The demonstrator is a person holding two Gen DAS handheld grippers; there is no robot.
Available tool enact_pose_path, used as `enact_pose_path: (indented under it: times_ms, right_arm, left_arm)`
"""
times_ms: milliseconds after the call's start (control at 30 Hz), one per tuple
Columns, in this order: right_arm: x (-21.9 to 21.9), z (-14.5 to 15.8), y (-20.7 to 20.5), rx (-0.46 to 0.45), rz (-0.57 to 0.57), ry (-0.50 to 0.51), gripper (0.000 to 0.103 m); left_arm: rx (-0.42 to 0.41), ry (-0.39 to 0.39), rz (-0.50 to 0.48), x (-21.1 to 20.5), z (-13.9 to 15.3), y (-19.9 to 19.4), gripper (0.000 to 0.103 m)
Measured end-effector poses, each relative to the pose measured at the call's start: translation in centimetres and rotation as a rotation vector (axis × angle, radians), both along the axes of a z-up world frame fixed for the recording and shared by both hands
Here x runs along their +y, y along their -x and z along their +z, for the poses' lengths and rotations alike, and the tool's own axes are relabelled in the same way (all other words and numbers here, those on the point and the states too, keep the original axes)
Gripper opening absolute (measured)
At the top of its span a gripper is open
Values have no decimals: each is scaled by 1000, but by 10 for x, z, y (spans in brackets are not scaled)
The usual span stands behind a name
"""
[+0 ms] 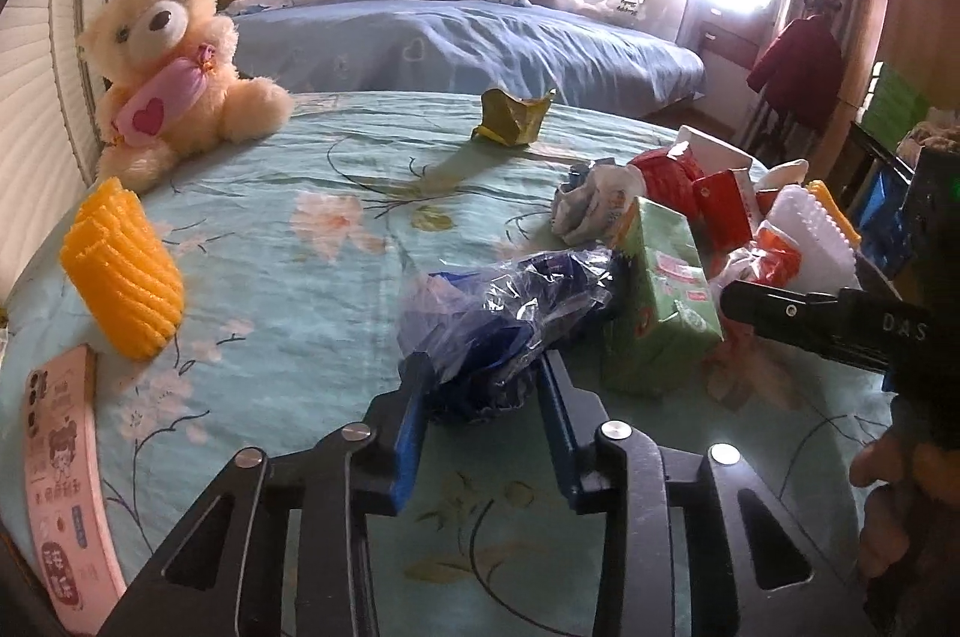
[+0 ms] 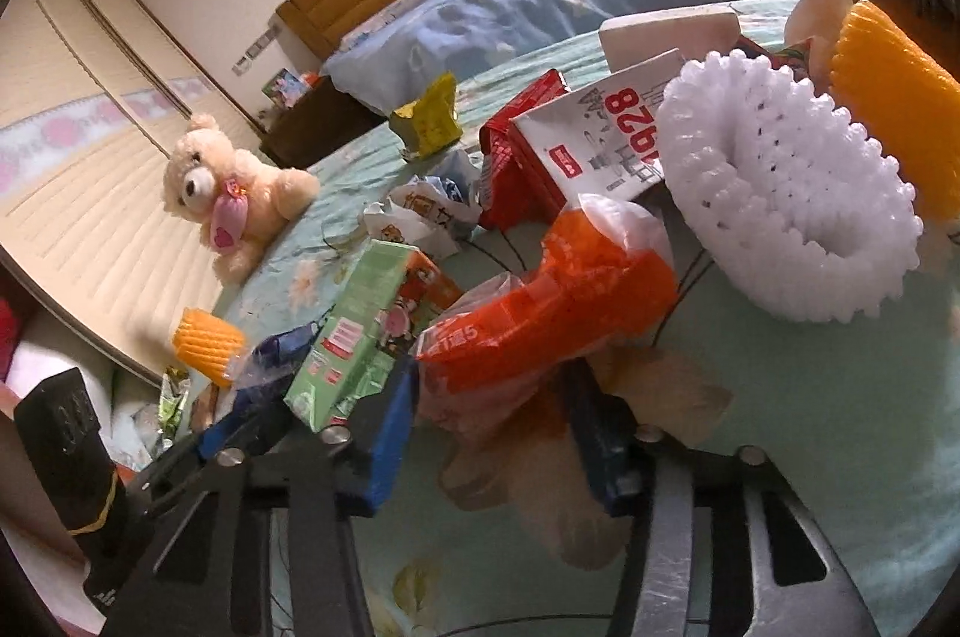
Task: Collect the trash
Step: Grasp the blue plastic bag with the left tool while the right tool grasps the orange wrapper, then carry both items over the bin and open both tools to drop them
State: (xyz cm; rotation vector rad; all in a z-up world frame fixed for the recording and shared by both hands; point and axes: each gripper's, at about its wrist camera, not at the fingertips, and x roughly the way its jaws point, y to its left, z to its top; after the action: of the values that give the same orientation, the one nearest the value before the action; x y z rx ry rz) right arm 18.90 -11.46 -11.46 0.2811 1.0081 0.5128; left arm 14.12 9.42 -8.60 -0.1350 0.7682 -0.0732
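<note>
Gripping a crumpled blue plastic wrapper (image 1: 504,319) at frame centre, the left claw (image 1: 483,385) hovers over the floral table (image 1: 288,241); the right claw (image 2: 492,397) clasps an orange plastic bag (image 2: 576,301) beside white foam netting (image 2: 786,193).

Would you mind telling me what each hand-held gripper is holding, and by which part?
Left hand-held gripper: blue plastic bag, by its near end. Right hand-held gripper: orange plastic bag, by its lower edge.
</note>
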Motion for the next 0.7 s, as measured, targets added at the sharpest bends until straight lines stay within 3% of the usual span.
enact_pose_path:
  times_ms: [33,67,367,700]
  right_arm:
    - [-1,0,2,-4,4,-2,35]
    - [-1,0,3,-4,12,-5,32]
    - [-12,13,29,-68,56,8,29]
    - [-51,32,54,-122,19,6,29]
  left_arm:
    - [-2,-8,0,-2,1,2,32]
    - [-5,-16,4,-3,1,4,31]
    - [-68,-4,99,0,22,39,30]
    - [-144,-17,3,-42,52,63,30]
